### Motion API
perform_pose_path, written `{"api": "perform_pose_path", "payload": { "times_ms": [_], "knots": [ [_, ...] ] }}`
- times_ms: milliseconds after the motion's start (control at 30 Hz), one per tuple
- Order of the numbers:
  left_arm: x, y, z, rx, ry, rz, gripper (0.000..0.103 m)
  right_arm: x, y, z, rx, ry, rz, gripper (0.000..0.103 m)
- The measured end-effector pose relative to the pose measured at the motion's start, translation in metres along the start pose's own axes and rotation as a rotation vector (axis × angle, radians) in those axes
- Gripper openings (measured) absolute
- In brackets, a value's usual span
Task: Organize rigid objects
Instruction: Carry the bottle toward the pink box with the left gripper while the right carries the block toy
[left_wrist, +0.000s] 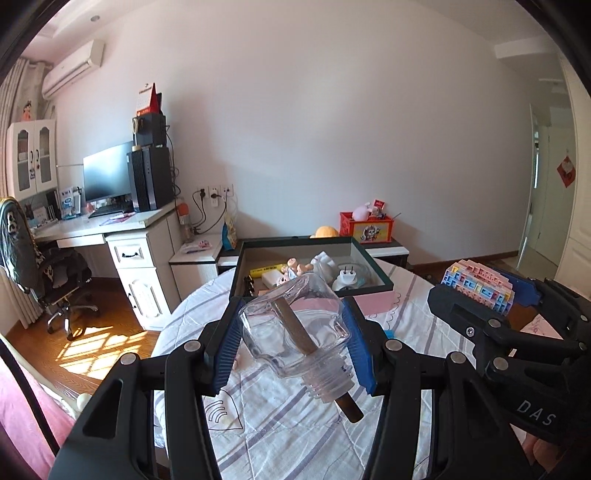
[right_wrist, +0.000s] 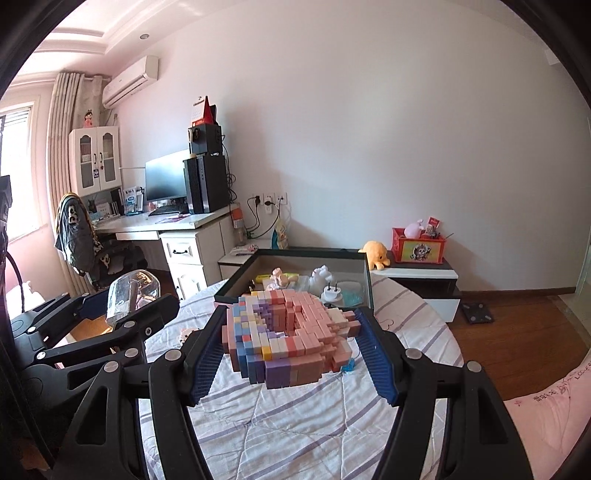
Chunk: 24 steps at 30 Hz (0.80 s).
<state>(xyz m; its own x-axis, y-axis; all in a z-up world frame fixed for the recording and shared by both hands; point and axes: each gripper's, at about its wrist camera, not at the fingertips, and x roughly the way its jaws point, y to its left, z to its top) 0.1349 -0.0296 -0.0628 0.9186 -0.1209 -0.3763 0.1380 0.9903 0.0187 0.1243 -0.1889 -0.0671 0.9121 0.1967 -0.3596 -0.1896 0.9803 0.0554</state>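
My left gripper (left_wrist: 291, 343) is shut on a clear glass bottle (left_wrist: 295, 332) with a brown stick through its neck, held above the bed. It also shows in the right wrist view (right_wrist: 133, 295) at the left. My right gripper (right_wrist: 291, 343) is shut on a pastel pink, blue and purple block model (right_wrist: 291, 332), held above the bed; the model shows in the left wrist view (left_wrist: 480, 286) at the right. A dark open box (left_wrist: 380, 271) (right_wrist: 365, 284) lies ahead on the bed, holding a white plug adapter (left_wrist: 345, 275), a small doll and other small items.
The bed has a white striped sheet (left_wrist: 295, 424). Beyond the box stand a low cabinet (right_wrist: 424, 277) with a red box (right_wrist: 417, 251) and a yellow plush (right_wrist: 376, 253). A desk with monitor (left_wrist: 107, 177) and an office chair (left_wrist: 33, 266) stand at the left.
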Motion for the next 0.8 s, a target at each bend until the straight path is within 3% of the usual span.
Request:
{"api": "perform_pose_path", "payload": {
  "times_ms": [333,800],
  "knots": [
    [-0.062,0.001,0.012,0.006,-0.142,0.044,0.053,-0.049,0.019,0.015,-0.039,-0.115,-0.017,0.069],
    [-0.077,0.005,0.013,0.0,-0.168,0.055,0.053,-0.06,0.026,0.015,-0.057,-0.143,-0.014,0.069]
  ]
}}
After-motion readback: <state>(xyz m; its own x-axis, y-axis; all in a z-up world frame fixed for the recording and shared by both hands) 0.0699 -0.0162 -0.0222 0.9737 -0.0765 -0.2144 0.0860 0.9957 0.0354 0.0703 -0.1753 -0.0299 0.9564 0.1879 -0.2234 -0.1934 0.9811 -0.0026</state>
